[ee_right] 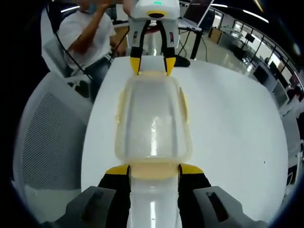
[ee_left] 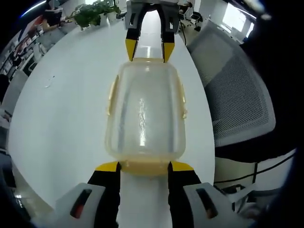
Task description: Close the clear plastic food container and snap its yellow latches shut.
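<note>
The clear plastic container (ee_left: 145, 114) (ee_right: 153, 118) lies on the white table (ee_left: 61, 109) (ee_right: 237, 118) with its lid on top. Pale yellow latches (ee_left: 182, 97) (ee_right: 184, 107) run along its long sides. My left gripper (ee_left: 145, 167) (ee_right: 152, 64) stands open at one short end, fingertips either side of the yellow end latch (ee_left: 145, 170). My right gripper (ee_right: 154, 171) (ee_left: 148, 51) stands open at the opposite end, around that end latch (ee_right: 153, 170). Whether the latches are snapped down I cannot tell.
A grey mesh office chair (ee_left: 237, 95) (ee_right: 47, 137) stands close beside the table's edge. A seated person (ee_right: 90, 33) is behind the chair. Potted plants (ee_left: 95, 14) stand at the table's far end. Bare tabletop lies on the container's other side.
</note>
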`<action>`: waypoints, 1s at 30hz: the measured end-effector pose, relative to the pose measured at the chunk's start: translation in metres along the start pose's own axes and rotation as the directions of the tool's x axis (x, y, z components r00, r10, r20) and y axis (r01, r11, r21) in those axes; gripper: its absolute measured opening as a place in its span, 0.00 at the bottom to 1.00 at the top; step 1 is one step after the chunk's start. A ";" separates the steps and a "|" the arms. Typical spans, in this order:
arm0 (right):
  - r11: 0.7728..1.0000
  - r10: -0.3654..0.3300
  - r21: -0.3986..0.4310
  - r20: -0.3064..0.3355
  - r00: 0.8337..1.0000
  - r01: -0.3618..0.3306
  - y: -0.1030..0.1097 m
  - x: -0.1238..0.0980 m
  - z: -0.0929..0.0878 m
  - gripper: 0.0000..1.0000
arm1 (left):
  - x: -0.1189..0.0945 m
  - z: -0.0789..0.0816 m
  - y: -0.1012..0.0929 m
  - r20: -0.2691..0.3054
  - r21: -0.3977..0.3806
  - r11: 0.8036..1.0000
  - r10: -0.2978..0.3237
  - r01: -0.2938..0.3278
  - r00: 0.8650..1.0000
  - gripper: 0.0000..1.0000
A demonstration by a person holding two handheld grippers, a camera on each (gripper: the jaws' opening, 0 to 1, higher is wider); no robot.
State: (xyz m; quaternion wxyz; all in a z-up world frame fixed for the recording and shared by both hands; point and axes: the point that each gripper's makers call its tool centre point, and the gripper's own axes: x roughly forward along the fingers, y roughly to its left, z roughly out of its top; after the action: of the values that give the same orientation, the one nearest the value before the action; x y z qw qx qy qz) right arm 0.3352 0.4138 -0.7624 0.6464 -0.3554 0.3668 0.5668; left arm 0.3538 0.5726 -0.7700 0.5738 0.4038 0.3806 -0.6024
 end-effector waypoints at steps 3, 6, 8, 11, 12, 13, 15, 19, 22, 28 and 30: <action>1.000 -0.004 -0.006 -0.003 1.000 0.004 -0.001 -0.001 0.000 0.37 | -0.001 0.001 0.000 0.003 -0.004 1.000 0.004 -0.004 1.000 0.38; 1.000 -0.006 -0.007 -0.002 1.000 0.006 -0.002 -0.002 0.000 0.37 | -0.001 0.002 0.000 0.003 -0.002 1.000 0.004 -0.004 1.000 0.38; 1.000 -0.011 -0.003 -0.002 1.000 0.011 -0.003 -0.002 0.000 0.37 | -0.002 0.002 0.003 0.005 -0.004 1.000 0.009 -0.009 1.000 0.38; 1.000 -0.014 -0.005 -0.009 1.000 0.014 -0.003 -0.002 -0.001 0.37 | -0.002 0.003 0.002 0.006 -0.003 1.000 0.010 -0.010 1.000 0.38; 1.000 -0.013 -0.003 -0.010 1.000 0.013 -0.002 -0.003 -0.002 0.37 | -0.002 0.004 0.002 0.006 -0.002 1.000 0.010 -0.010 1.000 0.38; 1.000 -0.012 -0.003 -0.010 1.000 0.012 -0.002 -0.003 -0.002 0.37 | -0.002 0.004 0.002 0.006 -0.001 1.000 0.008 -0.008 1.000 0.38; 1.000 -0.010 -0.002 -0.009 1.000 0.010 -0.002 -0.003 -0.002 0.37 | -0.002 0.004 0.001 0.008 -0.002 1.000 0.005 -0.005 1.000 0.38; 1.000 -0.008 0.000 -0.008 1.000 0.008 -0.002 -0.003 -0.002 0.37 | -0.001 0.004 0.002 0.010 -0.001 1.000 0.002 -0.002 1.000 0.38; 1.000 -0.008 0.001 -0.008 1.000 0.008 -0.003 -0.004 -0.002 0.37 | -0.002 0.005 0.003 0.013 -0.002 1.000 -0.001 0.001 1.000 0.38; 1.000 -0.009 0.005 -0.016 1.000 0.009 -0.005 -0.006 -0.006 0.37 | -0.001 0.009 0.005 0.016 0.001 1.000 -0.001 0.001 1.000 0.38; 1.000 -0.008 0.004 -0.019 1.000 0.008 -0.005 -0.007 -0.008 0.37 | 0.001 0.011 0.005 0.017 0.001 1.000 -0.003 0.003 1.000 0.38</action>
State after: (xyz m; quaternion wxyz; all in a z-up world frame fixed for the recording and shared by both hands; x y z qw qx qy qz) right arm 0.3392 0.4033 -0.7599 0.6459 -0.3608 0.3729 0.5600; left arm 0.3583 0.5621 -0.7665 0.5759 0.3984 0.3758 -0.6069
